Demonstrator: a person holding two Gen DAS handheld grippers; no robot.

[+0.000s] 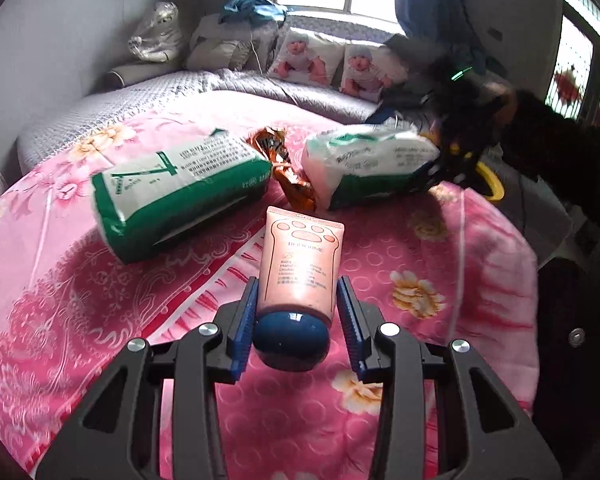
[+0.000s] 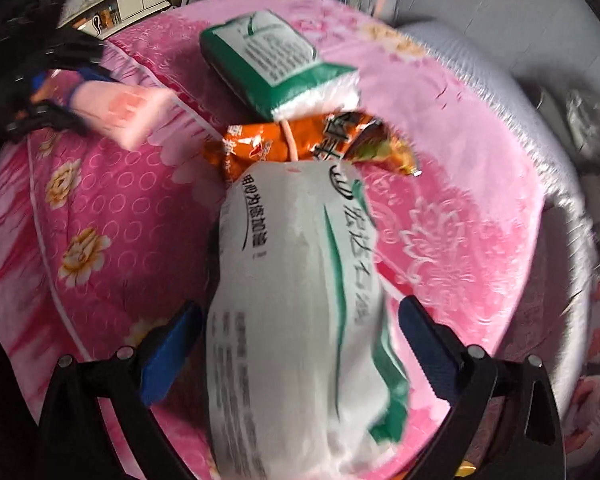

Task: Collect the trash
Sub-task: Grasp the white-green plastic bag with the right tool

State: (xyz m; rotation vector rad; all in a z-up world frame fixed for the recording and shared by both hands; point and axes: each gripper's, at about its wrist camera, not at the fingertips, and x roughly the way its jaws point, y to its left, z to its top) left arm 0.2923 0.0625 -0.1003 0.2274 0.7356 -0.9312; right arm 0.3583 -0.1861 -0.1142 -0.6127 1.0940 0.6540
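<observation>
Orange wrapper [image 1: 288, 168] wedged between two green-white packs [image 1: 180, 192]; pink quilt [image 1: 80, 300] beneath.

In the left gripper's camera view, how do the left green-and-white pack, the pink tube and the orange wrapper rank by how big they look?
1. Left green-and-white pack, clearly largest.
2. Pink tube, though it sits nearest the camera, which flatters it.
3. Orange wrapper, smallest, and partly hidden between the packs, so its full size is unsure.
</observation>
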